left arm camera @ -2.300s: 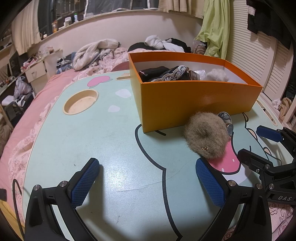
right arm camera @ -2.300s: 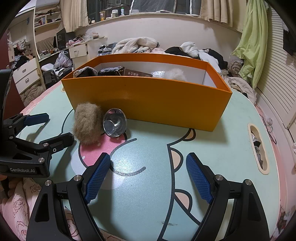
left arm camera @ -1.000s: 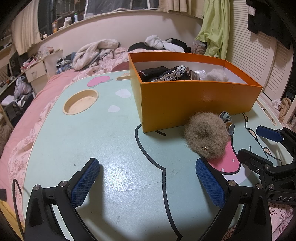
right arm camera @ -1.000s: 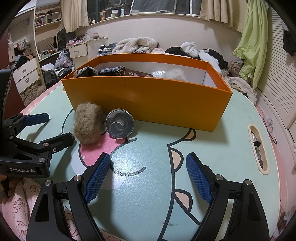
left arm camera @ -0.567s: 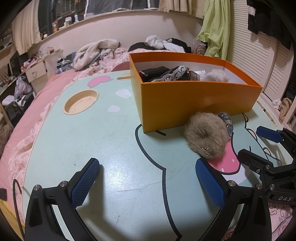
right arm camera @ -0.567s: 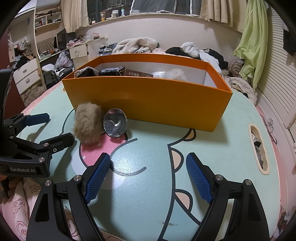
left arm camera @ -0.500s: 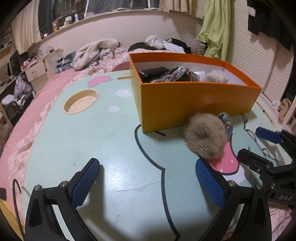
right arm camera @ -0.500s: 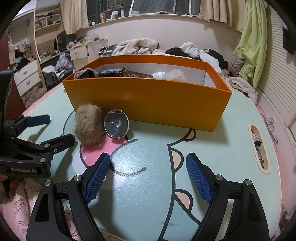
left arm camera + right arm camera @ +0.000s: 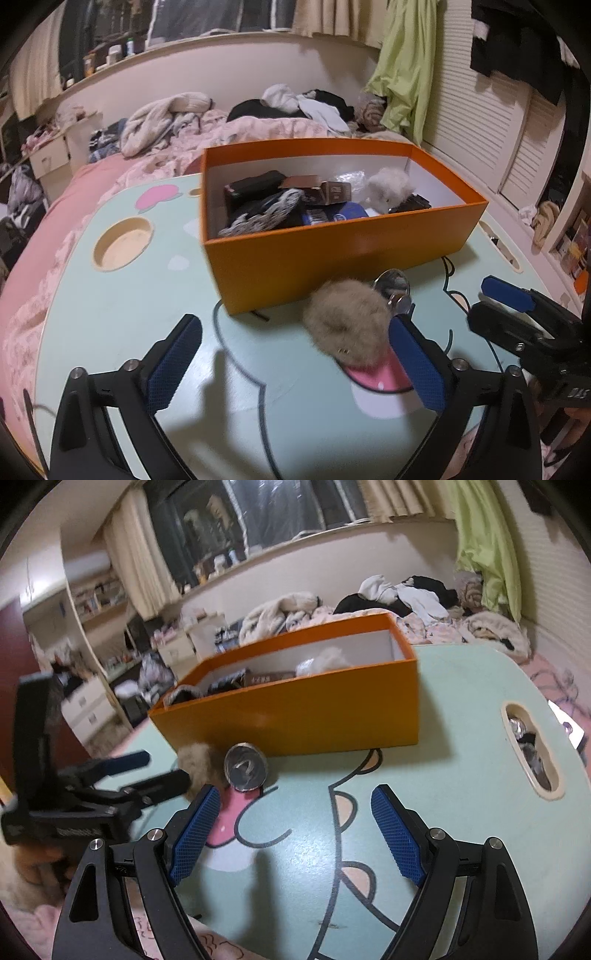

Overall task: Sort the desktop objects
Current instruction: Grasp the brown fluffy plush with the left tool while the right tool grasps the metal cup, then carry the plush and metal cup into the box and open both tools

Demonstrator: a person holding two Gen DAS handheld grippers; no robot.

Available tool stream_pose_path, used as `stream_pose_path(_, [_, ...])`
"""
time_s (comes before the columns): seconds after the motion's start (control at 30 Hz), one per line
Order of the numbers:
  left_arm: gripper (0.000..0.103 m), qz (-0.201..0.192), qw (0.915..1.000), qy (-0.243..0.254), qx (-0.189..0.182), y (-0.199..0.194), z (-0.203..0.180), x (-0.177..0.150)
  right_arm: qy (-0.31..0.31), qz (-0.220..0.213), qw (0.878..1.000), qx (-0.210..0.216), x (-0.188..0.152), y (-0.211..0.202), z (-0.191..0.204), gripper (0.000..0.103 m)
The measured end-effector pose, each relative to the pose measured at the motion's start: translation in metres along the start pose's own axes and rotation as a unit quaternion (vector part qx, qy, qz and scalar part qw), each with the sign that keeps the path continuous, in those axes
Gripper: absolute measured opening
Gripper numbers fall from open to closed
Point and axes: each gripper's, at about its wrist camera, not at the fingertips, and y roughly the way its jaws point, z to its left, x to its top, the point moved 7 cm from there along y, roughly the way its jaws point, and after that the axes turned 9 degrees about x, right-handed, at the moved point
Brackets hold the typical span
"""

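Both grippers are hanging spread over the near edge of the table (image 9: 92, 325), gripping nothing; the left gripper (image 9: 295, 363) has just been closing a little, with only bare tabletop between its blue pads, and the right gripper (image 9: 295, 834) is standing wide, tilted, over the cartoon print; in the left view the right gripper is showing at the right edge, and in the right view the left gripper is showing at the left edge. Just beyond the left gripper's right finger (image 9: 415, 365), the pompom (image 9: 349, 326) is lying on the pink patch of the print; touching its far right side, the round tin (image 9: 245, 766) is standing on edge, its shiny face turned toward the right camera. Behind both, the orange box (image 9: 332, 254) is sitting on the table, holding dark cloth, small cartons and a white fluffy ball (image 9: 388, 186); farther off, a bed piled with clothes (image 9: 166, 118) is filling the background.
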Motion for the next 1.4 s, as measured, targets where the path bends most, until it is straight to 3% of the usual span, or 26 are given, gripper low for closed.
stream_pose_path(0.1, [0.08,0.005,0.9999,0.01,-0.011,0.005,-0.009,0.004,0.015,-0.007,1.0,0.01,0.002,-0.001,-0.004,0.084])
stream_pose_path(0.17, [0.06,0.009,0.9996,0.017,-0.021,0.008,-0.015,0.004,0.015,-0.005,1.0,0.011,0.003,0.001,-0.003,0.084])
stream_pose_path(0.2, [0.04,0.011,0.9994,0.02,-0.027,0.009,-0.018,0.004,0.014,-0.004,1.0,0.011,0.003,0.001,-0.003,0.084])
stream_pose_path(0.5, [0.04,-0.011,0.9989,-0.019,-0.04,-0.013,-0.001,-0.011,0.01,0.0,1.0,0.004,0.001,0.001,-0.005,0.084])
stream_pose_path(0.67, [0.04,-0.007,0.9994,-0.021,-0.026,-0.017,0.006,-0.025,-0.02,0.053,0.997,-0.053,0.0,0.016,0.004,0.084])
stream_pose_path(1.0, [0.041,-0.014,0.9991,-0.035,-0.018,-0.018,0.015,-0.024,-0.072,0.125,0.987,-0.072,0.014,0.058,0.026,0.082])
stream_pose_path(1.03, [0.041,-0.013,0.9991,-0.037,-0.018,-0.017,0.015,-0.024,-0.082,0.135,0.984,-0.078,0.011,0.063,0.027,0.068])
stream_pose_path(1.07, [0.041,-0.012,0.9991,-0.037,-0.019,-0.016,0.015,-0.025,-0.087,0.147,0.982,-0.085,0.006,0.067,0.026,0.035])
stream_pose_path(1.1, [0.041,-0.011,0.999,-0.038,-0.02,-0.016,0.016,-0.025,-0.094,0.147,0.98,-0.094,0.003,0.068,0.026,0.028])
stream_pose_path(1.4, [0.041,-0.009,0.9989,-0.039,-0.022,-0.014,0.018,-0.025,-0.093,0.138,0.983,-0.081,-0.003,0.06,0.023,0.027])
